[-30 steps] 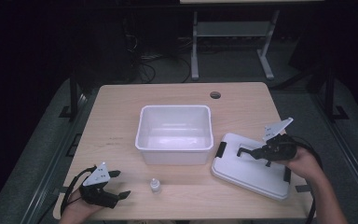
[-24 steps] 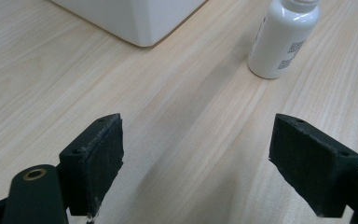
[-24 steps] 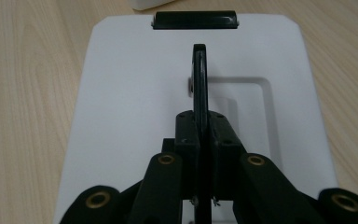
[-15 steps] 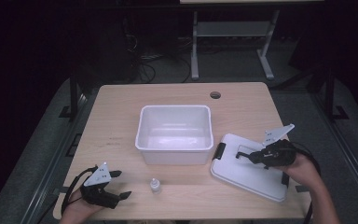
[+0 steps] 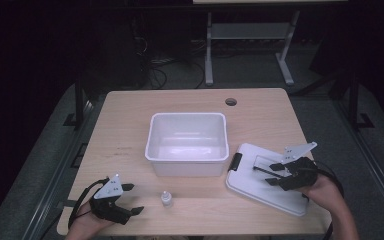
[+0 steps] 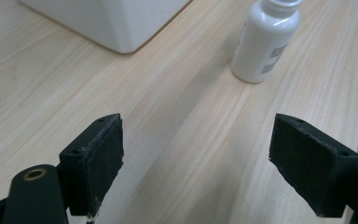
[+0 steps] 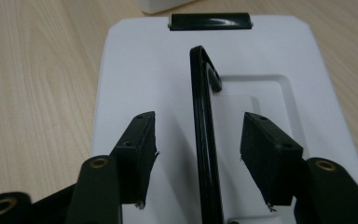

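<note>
High view: the right claw (image 5: 275, 174) has dropped lower onto the lid (image 5: 260, 187) lying right of the tub (image 5: 187, 142), its jaws spread either side of the raised black handle (image 7: 204, 140), likely ready to grip. Left claw (image 5: 130, 199), released, waits near the bottle (image 5: 166, 199) in front of the tub.

A light wooden table (image 5: 130, 125) is shown; on it are placed an open white bin (image 5: 187, 142), a white lid (image 5: 260, 182) with black handle, and a small white bottle (image 5: 166, 198).
</note>
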Action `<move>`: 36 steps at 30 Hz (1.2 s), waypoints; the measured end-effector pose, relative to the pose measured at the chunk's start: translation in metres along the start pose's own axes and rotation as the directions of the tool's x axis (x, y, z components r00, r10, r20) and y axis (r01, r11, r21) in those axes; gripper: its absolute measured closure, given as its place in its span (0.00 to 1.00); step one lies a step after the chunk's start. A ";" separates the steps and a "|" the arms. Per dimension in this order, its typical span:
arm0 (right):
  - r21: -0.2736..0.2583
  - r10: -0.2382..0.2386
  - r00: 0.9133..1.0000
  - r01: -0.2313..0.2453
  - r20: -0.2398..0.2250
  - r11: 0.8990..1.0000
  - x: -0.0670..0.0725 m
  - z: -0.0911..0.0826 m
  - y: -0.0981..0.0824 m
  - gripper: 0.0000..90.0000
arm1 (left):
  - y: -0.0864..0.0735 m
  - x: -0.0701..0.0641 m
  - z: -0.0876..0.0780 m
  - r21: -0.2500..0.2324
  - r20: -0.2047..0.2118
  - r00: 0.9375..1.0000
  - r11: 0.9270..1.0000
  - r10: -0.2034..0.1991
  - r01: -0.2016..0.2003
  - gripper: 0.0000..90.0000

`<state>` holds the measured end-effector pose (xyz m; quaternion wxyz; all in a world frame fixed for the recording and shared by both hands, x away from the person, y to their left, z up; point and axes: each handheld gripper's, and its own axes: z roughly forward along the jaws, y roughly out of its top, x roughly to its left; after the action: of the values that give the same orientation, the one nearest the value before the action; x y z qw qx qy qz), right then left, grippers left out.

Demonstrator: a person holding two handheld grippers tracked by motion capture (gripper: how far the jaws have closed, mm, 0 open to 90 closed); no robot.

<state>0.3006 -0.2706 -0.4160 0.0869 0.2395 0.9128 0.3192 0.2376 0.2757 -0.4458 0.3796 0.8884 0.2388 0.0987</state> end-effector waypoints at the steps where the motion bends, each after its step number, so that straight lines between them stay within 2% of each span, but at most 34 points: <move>1: -0.009 -0.007 1.000 0.007 0.007 1.000 0.002 -0.001 0.000 0.48 | 0.001 0.000 0.000 0.006 0.004 1.000 1.000 0.008 -0.008 0.20; 6: -0.030 -0.008 0.999 0.009 0.041 1.000 0.006 -0.004 0.000 0.43 | 0.007 -0.003 0.003 0.034 0.048 0.998 0.999 0.034 -0.036 0.20; 12: -0.034 -0.009 0.999 0.010 0.039 0.999 0.009 -0.003 0.002 0.39 | 0.012 -0.005 0.003 0.054 0.115 0.991 0.995 0.072 -0.078 0.25; 18: -0.023 -0.014 0.999 0.015 0.039 1.000 0.010 -0.001 0.004 0.38 | 0.025 -0.006 0.004 0.099 0.139 0.982 0.985 0.127 -0.141 0.26; 24: -0.038 -0.010 0.999 0.011 0.041 0.999 0.009 -0.004 0.002 0.37 | 0.039 -0.006 0.004 0.132 0.154 0.975 0.974 0.162 -0.182 0.28; 25: -0.041 -0.009 0.999 0.011 0.041 0.999 0.009 -0.004 0.002 0.37 | 0.040 -0.007 0.005 0.131 0.156 0.975 0.975 0.160 -0.180 0.28; 26: -0.041 -0.008 0.999 0.010 0.038 0.999 0.009 -0.005 0.001 0.37 | 0.043 -0.008 0.005 0.138 0.157 0.972 0.971 0.173 -0.195 0.28; 31: -0.030 -0.015 0.999 0.016 0.033 0.999 0.010 -0.003 0.001 0.36 | 0.051 -0.008 0.008 0.142 0.172 0.968 0.968 0.180 -0.205 0.29; 33: -0.037 -0.013 0.999 0.014 0.033 0.999 0.010 -0.004 0.001 0.36 | 0.054 -0.007 0.011 0.149 0.194 0.964 0.965 0.184 -0.214 0.29; 35: -0.039 -0.012 0.999 0.013 0.033 0.999 0.010 -0.004 0.001 0.36 | 0.056 -0.008 0.013 0.153 0.203 0.962 0.965 0.181 -0.214 0.29; 36: -0.041 -0.010 0.999 0.012 0.032 0.999 0.010 -0.004 0.000 0.36 | 0.058 -0.008 0.014 0.161 0.206 0.960 0.962 0.187 -0.222 0.30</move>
<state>0.2906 -0.2676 -0.4124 0.1082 0.2378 0.9058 0.3336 0.2558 0.2282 -0.4142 0.3053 0.9447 0.1162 0.0304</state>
